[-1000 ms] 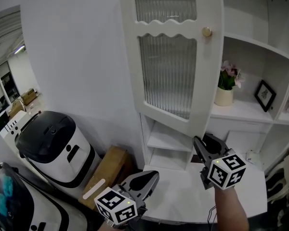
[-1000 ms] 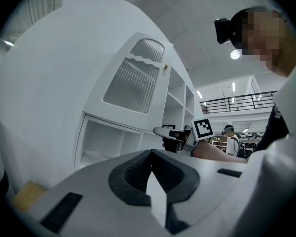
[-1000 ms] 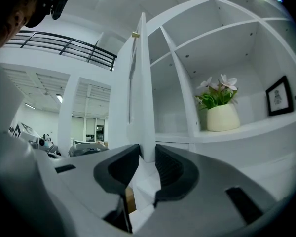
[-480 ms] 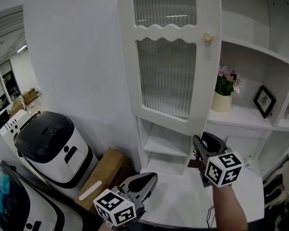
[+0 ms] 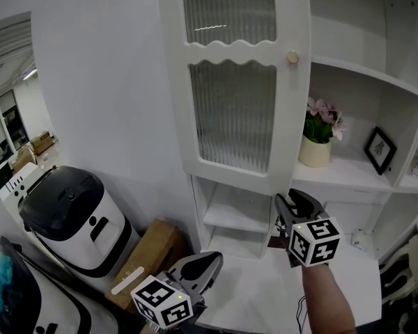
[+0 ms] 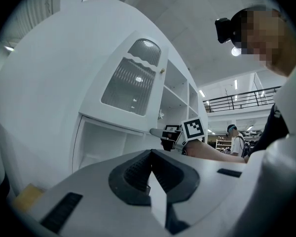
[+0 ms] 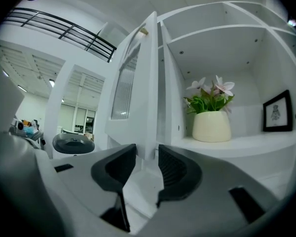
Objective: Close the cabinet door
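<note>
**Door ajar, right claw letting go at its lower corner**

Since a second ago, door and right claw [image 5: 287, 202] have both shifted a little left in the head view, the claw staying at the door's lower free corner.

- Cabinet [image 5: 362, 75]: white, with open shelves on the right. It rises from the far edge of the tabletop [image 5: 265, 291].
- Door [image 5: 233, 110]: white frame around ribbed glass. Seen edge-on from the right gripper view, its free edge looks just off the cabinet's upright, so I judge it not yet shut.
- Right claw: jaws are opening with the door's lower edge between them. The pads appear to stand just clear of it on both sides.
- Left claw [image 6: 151, 153]: pressed together and empty, low near the tabletop's left edge, well apart from the door.
- Knob [image 5: 292, 58]: high on the free edge, far above the claw.

Step in hand, as I read it, is to release and then push home.

- Back the claw off the edge fully before pushing, so nothing drags the door outward.
- Push on the painted frame near the free edge, not on the glass.
- Keep the claw level and out of the closing gap.
- Ease off once the door meets the upright.
</note>
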A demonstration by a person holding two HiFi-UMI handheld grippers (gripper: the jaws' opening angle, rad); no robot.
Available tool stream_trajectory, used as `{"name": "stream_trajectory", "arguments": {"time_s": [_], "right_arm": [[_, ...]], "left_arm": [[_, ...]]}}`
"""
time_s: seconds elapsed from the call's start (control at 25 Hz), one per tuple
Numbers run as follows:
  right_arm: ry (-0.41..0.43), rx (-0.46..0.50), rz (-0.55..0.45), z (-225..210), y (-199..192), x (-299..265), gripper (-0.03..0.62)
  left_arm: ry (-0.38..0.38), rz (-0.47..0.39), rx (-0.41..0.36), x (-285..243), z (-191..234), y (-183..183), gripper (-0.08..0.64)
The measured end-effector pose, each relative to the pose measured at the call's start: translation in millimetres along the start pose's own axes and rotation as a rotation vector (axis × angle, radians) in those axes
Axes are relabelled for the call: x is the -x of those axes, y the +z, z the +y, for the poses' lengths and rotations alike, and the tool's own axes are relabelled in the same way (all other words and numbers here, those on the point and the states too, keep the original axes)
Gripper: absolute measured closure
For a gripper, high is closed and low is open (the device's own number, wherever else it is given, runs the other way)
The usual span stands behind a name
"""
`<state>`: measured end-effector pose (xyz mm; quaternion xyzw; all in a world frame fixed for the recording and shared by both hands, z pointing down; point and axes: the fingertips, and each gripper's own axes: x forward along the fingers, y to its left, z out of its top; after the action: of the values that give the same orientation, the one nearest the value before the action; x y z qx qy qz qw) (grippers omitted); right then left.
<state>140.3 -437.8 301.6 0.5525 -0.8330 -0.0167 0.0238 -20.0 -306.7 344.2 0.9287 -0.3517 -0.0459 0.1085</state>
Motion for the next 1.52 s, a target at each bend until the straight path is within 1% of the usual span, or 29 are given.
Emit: {"name": "stream_trajectory", "arguments": {"time_s": [0.12, 0.32, 0.64, 0.88, 1.04, 1.32, 1.52], "right_arm": [[-0.008, 0.009, 0.004, -3.9, 0.6, -5.6, 0.454], [-0.037, 0.058, 0.015, -9.9, 0.2, -13.3, 0.454], [-0.06, 0.078, 0.019, -17.0, 0.1, -24.2, 0.454], [-0.095, 0.14, 0.022, -20.8, 1.6, -31.6, 0.454], [-0.101, 0.134, 0.024, -23.7, 0.8, -35.6, 0.454], [-0.118, 0.157, 0.018, -23.8, 1.5, -36.6, 0.459], [-0.11, 0.151, 0.025, -23.9, 1.1, -37.7, 0.459]], "left_arm": [[0.002, 0.002, -0.008, -1.8, 0.4, 2.0, 0.554], [0.006, 0.008, -0.021, -3.6, -0.9, 4.4, 0.554], [0.01, 0.011, -0.035, -3.4, -0.7, 5.5, 0.554], [0.012, 0.014, -0.037, -4.9, 0.7, 5.2, 0.554], [0.017, 0.016, -0.032, -4.7, 2.8, 3.9, 0.554], [0.027, 0.017, -0.024, -3.8, 7.6, 3.0, 0.554], [0.019, 0.014, -0.022, -4.7, 3.6, 2.9, 0.554]]}}
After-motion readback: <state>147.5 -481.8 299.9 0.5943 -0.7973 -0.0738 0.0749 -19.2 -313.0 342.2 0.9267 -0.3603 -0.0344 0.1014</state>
